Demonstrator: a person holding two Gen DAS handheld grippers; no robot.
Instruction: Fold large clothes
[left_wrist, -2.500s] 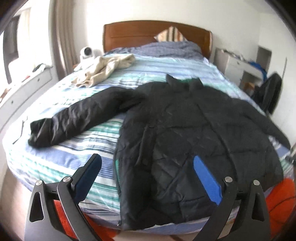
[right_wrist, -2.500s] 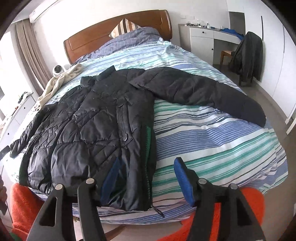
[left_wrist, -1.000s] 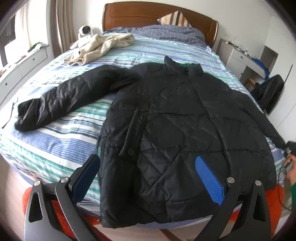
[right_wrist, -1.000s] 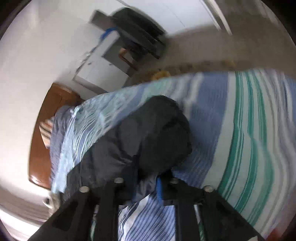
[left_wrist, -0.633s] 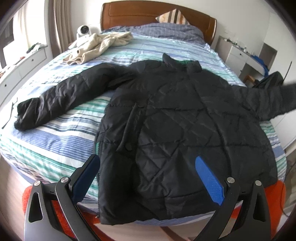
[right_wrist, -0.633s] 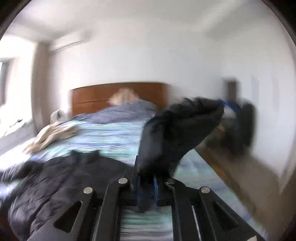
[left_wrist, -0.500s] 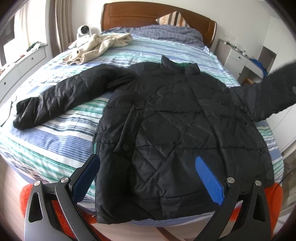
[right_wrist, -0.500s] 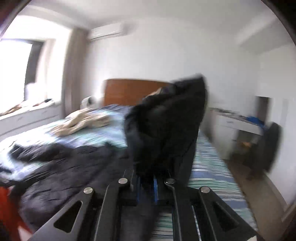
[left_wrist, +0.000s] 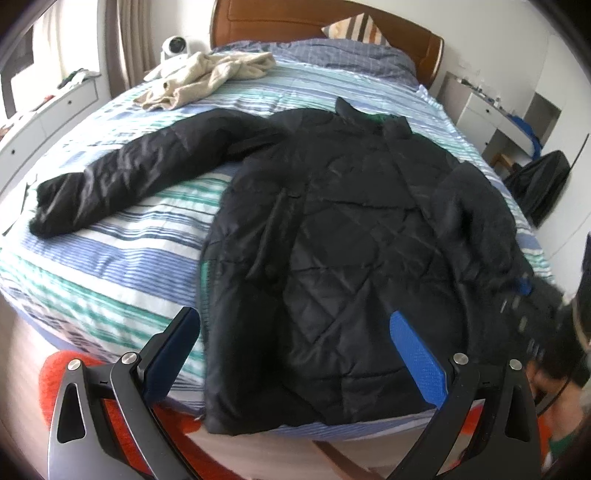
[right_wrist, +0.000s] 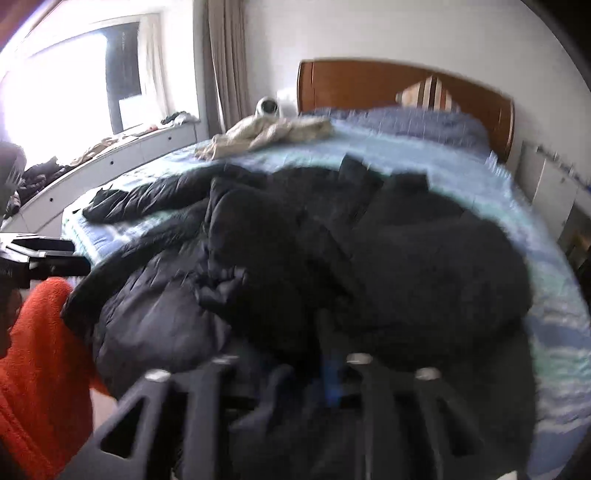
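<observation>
A black quilted jacket (left_wrist: 332, 266) lies front up on the striped bed (left_wrist: 110, 273), hem at the near edge. Its left sleeve (left_wrist: 122, 184) stretches out to the left. The right sleeve (left_wrist: 476, 236) is folded in over the jacket's right side. My left gripper (left_wrist: 295, 347) is open and empty, above the hem. My right gripper (right_wrist: 295, 369) is shut on the right sleeve's cuff (right_wrist: 288, 295) and holds it over the jacket body; it also shows blurred in the left wrist view (left_wrist: 524, 295).
A beige garment (left_wrist: 207, 77) lies at the bed's far left by a white camera (left_wrist: 173, 46). The wooden headboard (left_wrist: 295, 18) and pillows are at the back. White drawers (left_wrist: 55, 107) stand left, a desk and chair (left_wrist: 535, 181) right.
My right gripper has carried the right sleeve from the bed's right side up and across onto the jacket body. My left gripper has stayed open above the hem.
</observation>
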